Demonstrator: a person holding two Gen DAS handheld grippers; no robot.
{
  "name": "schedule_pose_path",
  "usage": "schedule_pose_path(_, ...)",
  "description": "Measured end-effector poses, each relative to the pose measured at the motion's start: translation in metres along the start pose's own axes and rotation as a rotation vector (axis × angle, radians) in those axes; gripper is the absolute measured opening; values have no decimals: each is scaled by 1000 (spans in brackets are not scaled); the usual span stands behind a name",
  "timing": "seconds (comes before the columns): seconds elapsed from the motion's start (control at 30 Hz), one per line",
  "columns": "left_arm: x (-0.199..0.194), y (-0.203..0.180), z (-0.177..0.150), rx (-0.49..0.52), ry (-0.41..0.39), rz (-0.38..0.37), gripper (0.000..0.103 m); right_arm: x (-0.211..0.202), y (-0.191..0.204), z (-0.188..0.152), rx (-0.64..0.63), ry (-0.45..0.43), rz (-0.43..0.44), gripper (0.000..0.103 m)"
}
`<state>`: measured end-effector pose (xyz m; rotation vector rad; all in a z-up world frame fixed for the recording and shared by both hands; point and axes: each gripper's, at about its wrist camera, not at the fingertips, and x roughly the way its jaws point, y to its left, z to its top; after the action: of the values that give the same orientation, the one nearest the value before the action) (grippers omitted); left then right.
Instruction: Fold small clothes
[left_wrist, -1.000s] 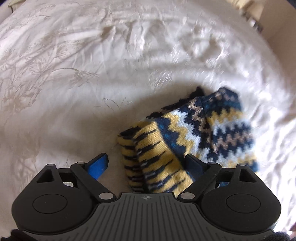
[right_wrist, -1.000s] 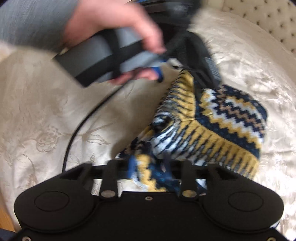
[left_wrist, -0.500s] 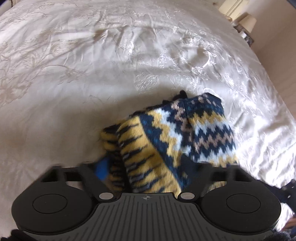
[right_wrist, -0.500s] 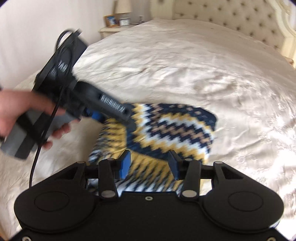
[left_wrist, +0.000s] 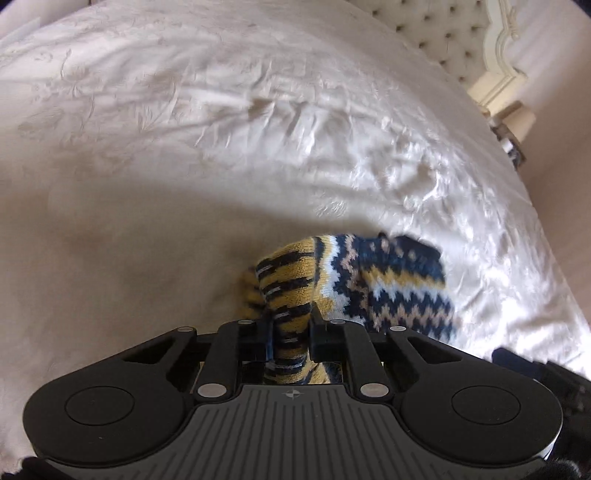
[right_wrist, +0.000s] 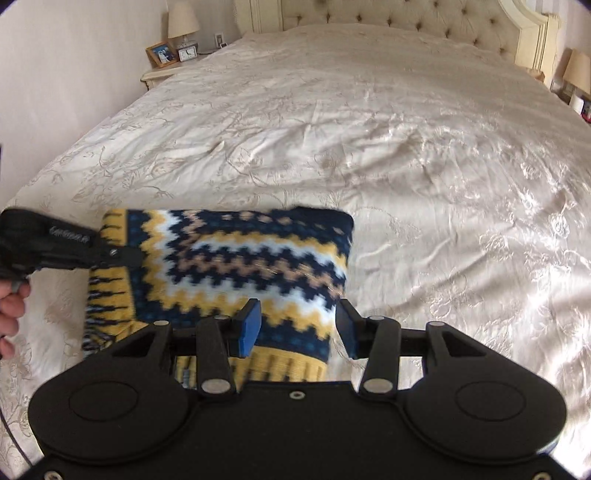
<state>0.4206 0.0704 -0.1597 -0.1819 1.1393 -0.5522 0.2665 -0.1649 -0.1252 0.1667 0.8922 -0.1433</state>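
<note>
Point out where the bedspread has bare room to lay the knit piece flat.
Bare bedspread runs from the knit garment to the headboard, and to its right. It is crowded at the near left, where the left hand-held gripper clamps the garment.

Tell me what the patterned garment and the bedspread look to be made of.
Garment: a chunky knit, probably wool or acrylic yarn; matte, with visible stitches in the zigzag bands and a ribbed yellow edge, which the left gripper pinches. Bedspread: a smooth woven cloth with a satin-like sheen, perhaps jacquard or embroidered; pale floral figures and bright highlights on its creases. Fibre cannot be told.
</note>
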Motion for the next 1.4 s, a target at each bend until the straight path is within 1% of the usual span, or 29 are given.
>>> schedule_pose_path(0.03, 6, 3, 0, 3, 24, -13, 19, 3, -2, 0, 10, 8, 5, 54)
schedule_pose_path(0.07, 15, 4, 2, -5, 46, -19, 26, 7, -4, 0, 24, 19, 14, 54)
schedule_pose_path(0.1, 23, 7, 4, -22, 66, -22, 30, 10, -6, 1, 43, 29, 20, 55)
schedule_pose_path(0.13, 28, 10, 6, -39, 89, -20, 45, 12, -8, 1, 62, 34, 24, 58)
schedule_pose_path(0.17, 31, 13, 8, -48, 110, -14, 63, 13, -11, 1, 82, 36, 28, 62)
schedule_pose_path(0.2, 34, 13, 9, -56, 132, -9, 72, 13, -14, 0, 103, 36, 35, 70)
schedule_pose_path(0.23, 35, 14, 8, -62, 147, -13, 83, 13, -16, -1, 125, 36, 45, 78)
schedule_pose_path(0.27, 36, 15, 5, -67, 156, -32, 86, 14, -19, -2, 146, 38, 61, 81)
schedule_pose_path(0.3, 37, 16, 2, -67, 163, -38, 86, 14, -22, -5, 170, 43, 81, 86)
schedule_pose_path(0.33, 37, 16, -1, -62, 160, -31, 86, 15, -26, -8, 197, 53, 99, 91)
schedule_pose_path(0.4, 37, 15, -6, -42, 130, -27, 87, 19, -33, -18, 265, 83, 128, 97)
schedule_pose_path(0.5, 41, 13, -4, -17, 95, -11, 92, 23, -45, -37, 378, 122, 135, 98)
schedule_pose_path(0.57, 47, 11, 1, -7, 92, -12, 94, 27, -50, -48, 429, 146, 146, 99)
schedule_pose_path(0.63, 58, 8, 11, 6, 115, -21, 97, 31, -52, -57, 457, 167, 181, 100)
schedule_pose_path(0.67, 63, 8, 16, 16, 131, -25, 100, 34, -53, -60, 469, 176, 205, 101)
schedule_pose_path(0.73, 75, 6, 24, 33, 167, -36, 102, 42, -53, -66, 507, 188, 257, 102)
schedule_pose_path(0.83, 83, 6, 32, 56, 192, -59, 102, 55, -56, -75, 608, 162, 328, 103)
schedule_pose_path(0.93, 84, 7, 31, 77, 200, -81, 102, 67, -59, -79, 681, 142, 349, 103)
schedule_pose_path(1.03, 82, 12, 26, 81, 176, -114, 102, 71, -60, -77, 661, 132, 393, 103)
schedule_pose_path(1.13, 80, 12, 23, 67, 155, -125, 102, 74, -58, -70, 650, 170, 437, 103)
schedule_pose_path(1.17, 80, 11, 21, 76, 157, -139, 97, 75, -57, -67, 650, 189, 466, 102)
schedule_pose_path(1.2, 78, 10, 21, 90, 152, -155, 86, 77, -54, -65, 642, 209, 481, 96)
schedule_pose_path(1.23, 76, 9, 20, 94, 144, -186, 54, 76, -49, -62, 614, 226, 462, 72)
schedule_pose_path(1.27, 76, 9, 20, 67, 147, -209, 34, 74, -44, -59, 579, 239, 430, 61)
schedule_pose_path(1.3, 74, 8, 18, 31, 147, -208, 33, 71, -42, -58, 577, 239, 415, 56)
schedule_pose_path(1.33, 70, 5, 16, 18, 134, -196, 30, 66, -41, -57, 592, 233, 410, 52)
schedule_pose_path(1.4, 60, -3, 11, 42, 111, -178, 27, 54, -41, -57, 619, 217, 400, 49)
